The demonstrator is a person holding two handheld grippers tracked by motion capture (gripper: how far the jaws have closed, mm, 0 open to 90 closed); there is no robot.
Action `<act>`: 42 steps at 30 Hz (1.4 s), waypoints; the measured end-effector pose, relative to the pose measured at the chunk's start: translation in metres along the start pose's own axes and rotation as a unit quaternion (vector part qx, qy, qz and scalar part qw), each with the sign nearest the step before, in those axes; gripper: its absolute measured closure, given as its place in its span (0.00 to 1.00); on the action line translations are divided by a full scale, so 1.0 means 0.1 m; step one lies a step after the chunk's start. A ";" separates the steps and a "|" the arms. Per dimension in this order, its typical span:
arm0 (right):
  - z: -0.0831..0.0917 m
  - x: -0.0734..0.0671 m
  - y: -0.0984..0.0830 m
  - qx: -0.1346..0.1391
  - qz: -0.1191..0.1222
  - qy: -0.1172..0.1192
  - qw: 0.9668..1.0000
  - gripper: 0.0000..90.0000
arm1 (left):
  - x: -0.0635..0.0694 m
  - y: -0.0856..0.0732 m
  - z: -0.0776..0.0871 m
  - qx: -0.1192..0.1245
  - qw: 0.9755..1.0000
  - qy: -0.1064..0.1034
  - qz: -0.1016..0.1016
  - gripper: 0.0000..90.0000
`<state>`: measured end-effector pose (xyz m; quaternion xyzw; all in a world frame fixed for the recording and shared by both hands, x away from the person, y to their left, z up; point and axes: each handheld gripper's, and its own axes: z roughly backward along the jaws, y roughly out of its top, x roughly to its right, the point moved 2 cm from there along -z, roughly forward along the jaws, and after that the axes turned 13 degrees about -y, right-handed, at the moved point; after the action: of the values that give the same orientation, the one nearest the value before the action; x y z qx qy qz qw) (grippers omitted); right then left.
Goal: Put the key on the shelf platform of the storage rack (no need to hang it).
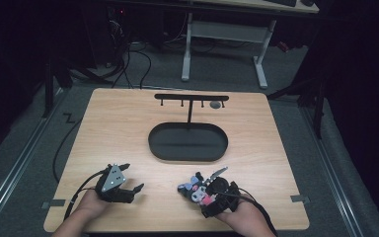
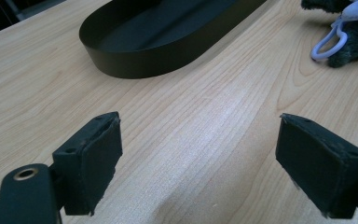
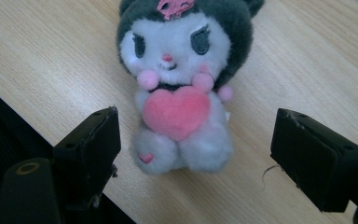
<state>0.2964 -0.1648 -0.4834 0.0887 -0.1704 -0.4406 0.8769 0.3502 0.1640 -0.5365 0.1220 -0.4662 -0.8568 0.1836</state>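
Right gripper (image 3: 193, 154) hovers at the table's near edge, jaws spread either side of the plush toy (image 3: 182, 88), not touching. Grasp step pending: close on body. Left gripper (image 2: 200, 158) idle, spread. Beyond: black tray (image 1: 187, 142), hook stand (image 1: 191, 98).

Left gripper (image 1: 128, 185): black body, grey three-cornered plate on top dotted with small dark screw heads.
Left gripper pads (image 2: 100, 154): black, blocky, matte, edges slightly frayed, small round dimples on the upper faces.
Left gripper mount: black arm at the lower left of the left gripper view, brass-coloured ring set in a hole.
Left cable (image 1: 79, 195): black, thin, looping from the gripper body.
Right gripper (image 1: 205, 190): black body, round black part on top, pale grey plate edge.
Right gripper pads (image 3: 314, 154): black rectangular blocks, a loose thread at one corner.
Forearms: bare, no sleeves in sight.
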 end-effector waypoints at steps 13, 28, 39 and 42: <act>-0.14 -0.06 -0.05 -0.001 0.001 0.003 1.000 0.22 | 0.00 0.00 0.00 0.000 1.000 0.000 0.001 0.17; -0.21 -0.11 -0.09 0.002 0.013 -0.002 1.000 0.47 | 0.00 0.00 0.00 -0.001 1.000 0.000 -0.001 0.17; -0.14 -0.10 -0.06 0.018 0.005 0.001 1.000 0.53 | 0.00 0.00 0.00 0.000 1.000 0.000 0.000 0.17; -0.11 -0.08 -0.05 0.021 0.003 -0.002 1.000 0.53 | 0.00 0.00 0.00 0.000 1.000 0.000 -0.001 0.17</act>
<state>0.2925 -0.1610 -0.4970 0.1052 -0.1817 -0.4345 0.8758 0.3501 0.1640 -0.5366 0.1221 -0.4658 -0.8571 0.1830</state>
